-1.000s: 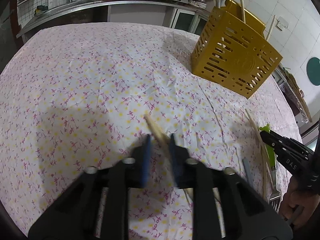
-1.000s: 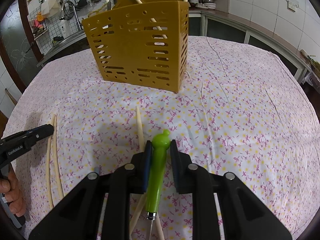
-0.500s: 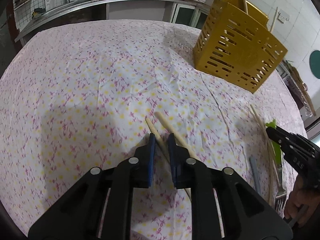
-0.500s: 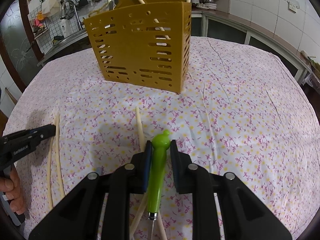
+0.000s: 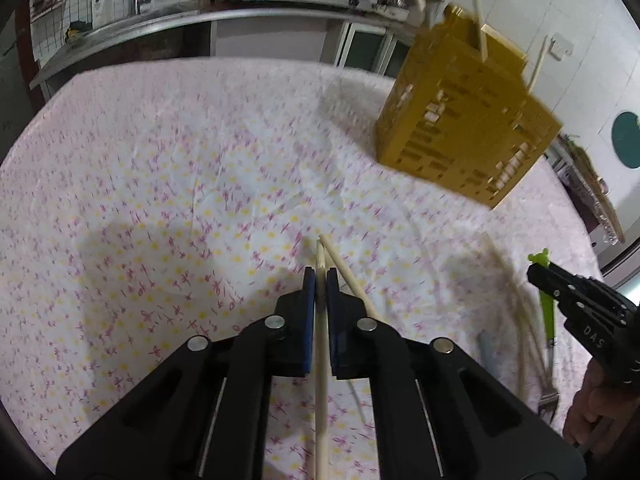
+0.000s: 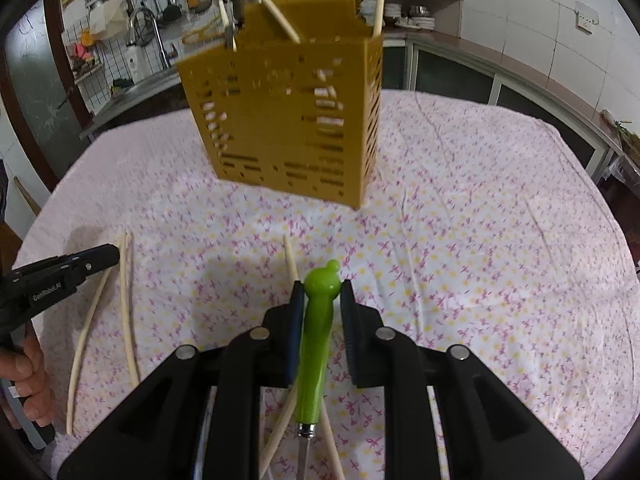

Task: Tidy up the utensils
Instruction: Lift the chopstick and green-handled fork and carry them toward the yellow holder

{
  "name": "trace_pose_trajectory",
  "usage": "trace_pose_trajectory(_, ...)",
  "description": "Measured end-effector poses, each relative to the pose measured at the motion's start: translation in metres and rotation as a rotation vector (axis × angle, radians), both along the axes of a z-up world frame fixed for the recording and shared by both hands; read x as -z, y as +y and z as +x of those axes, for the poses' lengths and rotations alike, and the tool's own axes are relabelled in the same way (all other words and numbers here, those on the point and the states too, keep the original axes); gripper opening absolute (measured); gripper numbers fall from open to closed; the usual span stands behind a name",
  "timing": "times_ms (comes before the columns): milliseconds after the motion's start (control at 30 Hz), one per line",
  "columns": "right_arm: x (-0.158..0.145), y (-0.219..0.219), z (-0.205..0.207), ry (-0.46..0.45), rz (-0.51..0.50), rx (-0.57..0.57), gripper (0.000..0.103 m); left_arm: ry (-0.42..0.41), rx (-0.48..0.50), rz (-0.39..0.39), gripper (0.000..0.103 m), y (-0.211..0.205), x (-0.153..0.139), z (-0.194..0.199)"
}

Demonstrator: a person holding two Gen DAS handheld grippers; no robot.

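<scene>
A yellow slotted utensil basket (image 5: 464, 128) (image 6: 288, 120) stands on the floral tablecloth and holds several chopsticks. My left gripper (image 5: 320, 276) is shut on a wooden chopstick (image 5: 321, 360) that runs back between the jaws; a second chopstick (image 5: 348, 280) lies beside it on the cloth. My right gripper (image 6: 320, 292) is shut on the green-handled utensil (image 6: 316, 344), its handle end pointing toward the basket. It also shows in the left wrist view (image 5: 546, 312) at the right, held by the right gripper (image 5: 560, 284).
Loose chopsticks lie on the cloth at the left (image 6: 126, 304) and under the right gripper (image 6: 290, 264). A fork (image 5: 548, 396) and a grey piece (image 5: 488, 352) lie near the right hand. A kitchen counter (image 5: 160, 20) runs behind the table.
My left gripper closed on one chopstick and lifted it. My right gripper rose with the green utensil and moved closer to the basket.
</scene>
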State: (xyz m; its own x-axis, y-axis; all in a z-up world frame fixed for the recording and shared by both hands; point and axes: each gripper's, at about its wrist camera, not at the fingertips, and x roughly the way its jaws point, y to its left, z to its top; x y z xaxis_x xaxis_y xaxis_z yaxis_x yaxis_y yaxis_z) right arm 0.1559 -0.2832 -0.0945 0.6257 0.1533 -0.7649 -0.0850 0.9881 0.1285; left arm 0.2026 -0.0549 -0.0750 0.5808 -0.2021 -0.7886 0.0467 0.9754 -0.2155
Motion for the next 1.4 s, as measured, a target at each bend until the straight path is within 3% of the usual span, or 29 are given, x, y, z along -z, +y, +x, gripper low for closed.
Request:
trace_pose_trajectory(433, -0.057, -0.023, -0.021, -0.151, 0.076, 0.032, 0.019, -0.144, 0.005, -0.020, 0.004, 0.006, -0.066, -0.022)
trace_pose_trajectory(833, -0.116, -0.031, -0.054, -0.339, 0.098, 0.045, 0.019, -0.338, 0.021, -0.095, 0.004, 0.008, -0.128, -0.057)
trace_pose_trajectory(1400, -0.137, -0.031, -0.077, -0.404, 0.105, 0.049, 0.019, -0.383, 0.021, -0.085, 0.004, 0.004, -0.148, -0.072)
